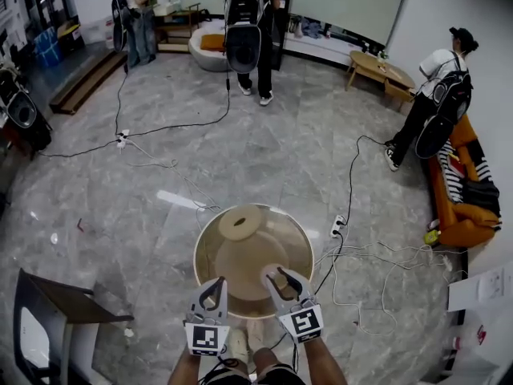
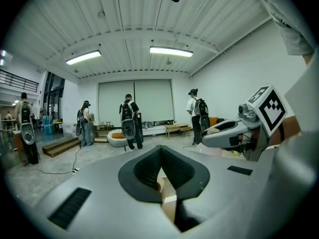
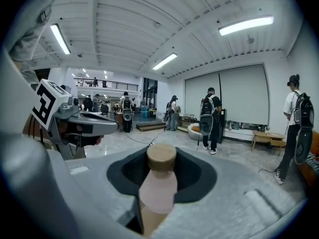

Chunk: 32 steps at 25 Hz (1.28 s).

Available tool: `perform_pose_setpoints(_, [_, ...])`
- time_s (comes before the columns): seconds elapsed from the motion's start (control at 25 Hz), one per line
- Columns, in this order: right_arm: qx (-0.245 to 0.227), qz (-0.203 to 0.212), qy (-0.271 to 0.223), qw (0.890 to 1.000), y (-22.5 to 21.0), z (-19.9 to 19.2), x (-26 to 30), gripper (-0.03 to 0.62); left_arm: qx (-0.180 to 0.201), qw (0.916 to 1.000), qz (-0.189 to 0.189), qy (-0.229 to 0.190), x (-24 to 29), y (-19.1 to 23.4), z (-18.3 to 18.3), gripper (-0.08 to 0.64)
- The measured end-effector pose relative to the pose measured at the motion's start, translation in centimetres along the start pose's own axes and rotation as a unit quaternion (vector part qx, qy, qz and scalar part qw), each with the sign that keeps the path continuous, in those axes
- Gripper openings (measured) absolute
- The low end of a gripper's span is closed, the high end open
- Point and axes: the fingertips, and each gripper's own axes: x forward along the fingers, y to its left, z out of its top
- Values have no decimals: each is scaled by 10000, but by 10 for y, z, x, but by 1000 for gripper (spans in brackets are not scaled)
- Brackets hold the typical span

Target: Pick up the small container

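While the right claw [image 1: 280, 281] clamps the small container [image 3: 159, 183], a pink bottle w/ cork-coloured cap, just above the round bench's [image 1: 210, 247] near edge, the left claw [image 1: 212, 293] hangs beside it, narrow & empty. Risk: the bottle looks slightly tilted between the pads, so a jolt could drop it onto the bench.

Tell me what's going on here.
A person stands over a round table with a gripper in each hand. The right gripper is shut on a small pink bottle with a tan cap, holding it upright above the table. The left gripper is beside it, jaws together, apparently holding nothing. Other people stand about the room beyond.
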Motion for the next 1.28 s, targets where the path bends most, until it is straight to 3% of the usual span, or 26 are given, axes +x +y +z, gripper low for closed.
perform_pose_setpoints(0.76, [-76, -619, -196, 9979, 62, 40, -121, 129, 171, 9988, -334, -313, -115, -29, 46, 17])
perform_pose_setpoints(1.28, [-35, -925, -273, 9953, 92, 38, -182, 129, 164, 9979, -519, -362, -166, -58, 45, 17])
